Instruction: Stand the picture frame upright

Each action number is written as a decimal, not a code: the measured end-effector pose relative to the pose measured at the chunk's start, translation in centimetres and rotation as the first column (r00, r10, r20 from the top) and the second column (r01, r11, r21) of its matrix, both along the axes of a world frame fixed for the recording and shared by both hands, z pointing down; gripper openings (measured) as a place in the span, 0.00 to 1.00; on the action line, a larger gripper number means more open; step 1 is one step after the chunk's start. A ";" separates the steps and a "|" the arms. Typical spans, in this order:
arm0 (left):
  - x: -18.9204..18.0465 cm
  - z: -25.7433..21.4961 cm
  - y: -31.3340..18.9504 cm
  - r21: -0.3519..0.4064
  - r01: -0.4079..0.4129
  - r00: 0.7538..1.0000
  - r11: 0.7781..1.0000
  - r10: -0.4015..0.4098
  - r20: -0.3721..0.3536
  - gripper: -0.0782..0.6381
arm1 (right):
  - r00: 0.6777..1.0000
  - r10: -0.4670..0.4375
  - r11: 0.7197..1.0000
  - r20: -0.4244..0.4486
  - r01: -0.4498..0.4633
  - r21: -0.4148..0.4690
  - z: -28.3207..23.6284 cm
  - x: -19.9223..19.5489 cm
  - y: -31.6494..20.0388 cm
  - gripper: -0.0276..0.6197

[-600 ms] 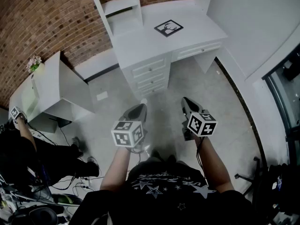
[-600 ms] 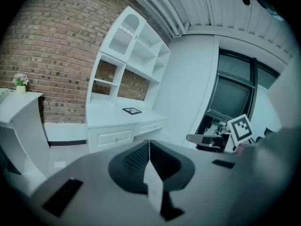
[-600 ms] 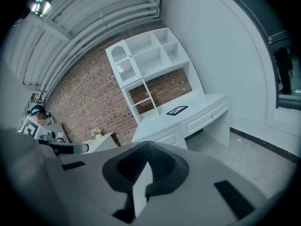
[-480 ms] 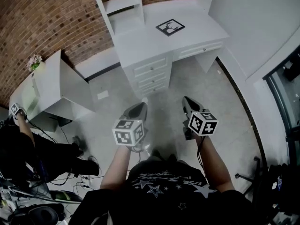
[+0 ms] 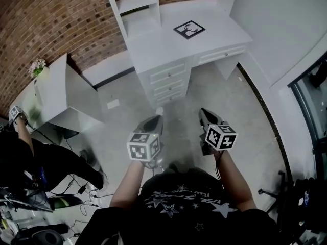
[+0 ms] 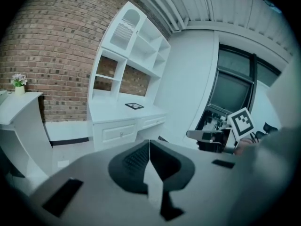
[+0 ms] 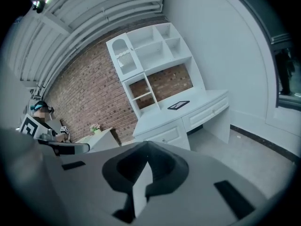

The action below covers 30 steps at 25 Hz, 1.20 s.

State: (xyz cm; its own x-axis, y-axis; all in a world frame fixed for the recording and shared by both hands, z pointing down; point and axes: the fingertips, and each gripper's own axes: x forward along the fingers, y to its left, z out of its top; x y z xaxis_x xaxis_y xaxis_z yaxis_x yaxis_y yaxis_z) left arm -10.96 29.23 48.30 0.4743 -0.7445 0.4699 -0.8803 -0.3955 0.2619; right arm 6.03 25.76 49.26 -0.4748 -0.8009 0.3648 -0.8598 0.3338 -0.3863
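Note:
A black picture frame (image 5: pixel 189 29) lies flat on the white desk (image 5: pixel 168 45) ahead of me; it also shows as a small dark slab, the frame (image 6: pixel 135 106) in the left gripper view and the frame (image 7: pixel 178 105) in the right gripper view. My left gripper (image 5: pixel 156 119) and right gripper (image 5: pixel 202 111) are held side by side over the floor, well short of the desk. Both are shut and empty, jaws pressed together. The right gripper's marker cube (image 6: pixel 241 121) appears in the left gripper view.
The desk has drawers (image 5: pixel 166 80) and a white shelf unit (image 5: pixel 134 6) against the brick wall. A second white desk (image 5: pixel 56 93) with a small flower pot (image 5: pixel 37 68) stands to the left. A seated person (image 5: pixel 30 157) and cables are on the floor at the left. A dark window (image 5: pixel 314 91) is on the right.
The view has shifted a little toward the desk; both grippers stay shut and side by side. The person at the left has moved a leg.

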 end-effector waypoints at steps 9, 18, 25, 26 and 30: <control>-1.4 1.2 -1.8 -0.020 -0.001 1.000 1.000 0.001 -0.028 0.13 | 0.997 0.068 0.998 0.027 -0.068 -0.012 1.4 0.0 -1.3 0.07; -2.0 1.6 -6.5 -0.034 0.033 0.999 0.999 -0.032 0.012 0.13 | 0.996 0.068 0.997 0.052 -0.066 -0.038 2.6 0.6 -8.8 0.07; -1.1 2.2 -13.2 -0.065 0.072 0.997 0.995 -0.070 0.033 0.13 | 0.997 0.026 0.998 0.075 -0.021 -0.066 3.5 0.8 -17.0 0.07; -0.7 2.3 -14.5 -0.065 0.074 0.997 0.995 -0.072 0.032 0.13 | 0.997 0.023 0.997 0.074 -0.017 -0.072 3.7 1.1 -18.2 0.07; 1.0 2.0 -19.2 -0.075 0.109 0.994 0.991 -0.108 0.015 0.13 | 0.997 0.019 0.996 0.078 -0.011 -0.093 4.0 2.8 -22.9 0.07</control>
State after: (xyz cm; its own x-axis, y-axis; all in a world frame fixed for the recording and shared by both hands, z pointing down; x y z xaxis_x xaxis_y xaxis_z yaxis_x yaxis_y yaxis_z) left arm -10.00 10.07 50.33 0.3869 -0.7534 0.5316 -0.9200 -0.2768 0.2773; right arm 8.88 2.85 53.22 -0.4935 -0.7726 0.3995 -0.8299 0.2809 -0.4821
